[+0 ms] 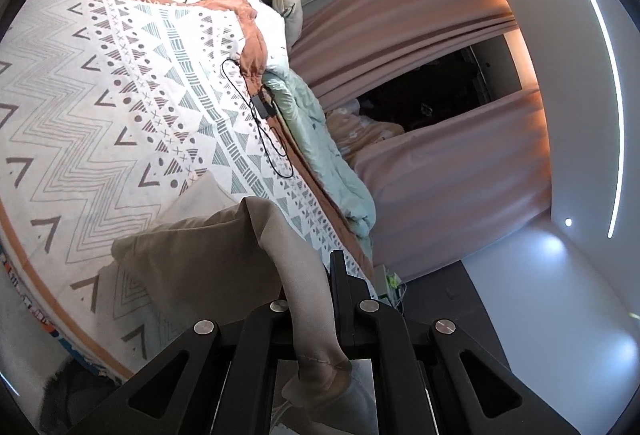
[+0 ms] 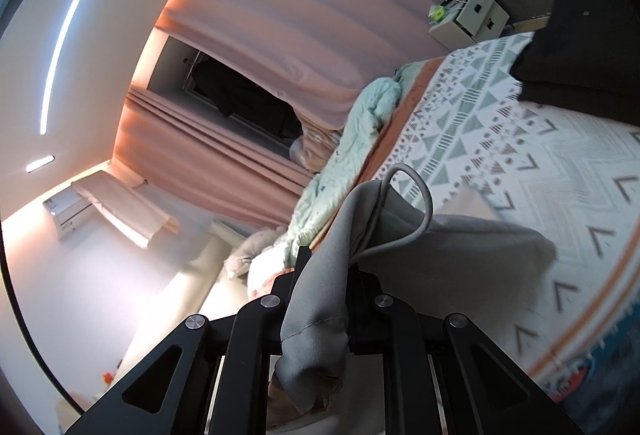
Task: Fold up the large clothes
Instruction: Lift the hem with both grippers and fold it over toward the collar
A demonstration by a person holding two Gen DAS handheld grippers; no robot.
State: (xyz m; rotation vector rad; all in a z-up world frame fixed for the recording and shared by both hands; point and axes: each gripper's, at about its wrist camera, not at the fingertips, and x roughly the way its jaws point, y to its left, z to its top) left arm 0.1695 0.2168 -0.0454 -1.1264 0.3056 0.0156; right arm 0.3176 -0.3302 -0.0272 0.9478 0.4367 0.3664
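A beige-grey garment (image 1: 200, 251) hangs above the patterned bedspread (image 1: 100, 107), held up at two ends. My left gripper (image 1: 316, 275) is shut on a hemmed end of the garment, and the cloth runs back between its fingers toward the camera. In the right wrist view the same garment (image 2: 460, 247) spreads out to the right, with a drawstring loop (image 2: 416, 195) sticking up. My right gripper (image 2: 324, 267) is shut on a bunched edge of it, and a fold hangs down between the fingers.
A black cable and charger (image 1: 262, 105) lie on the bedspread. A mint quilt (image 1: 320, 139) is bunched along the bed's far edge by pink curtains (image 1: 420, 55). Folded black clothing (image 2: 580, 47) rests on the bedspread (image 2: 560, 171) near a small cabinet (image 2: 472, 15).
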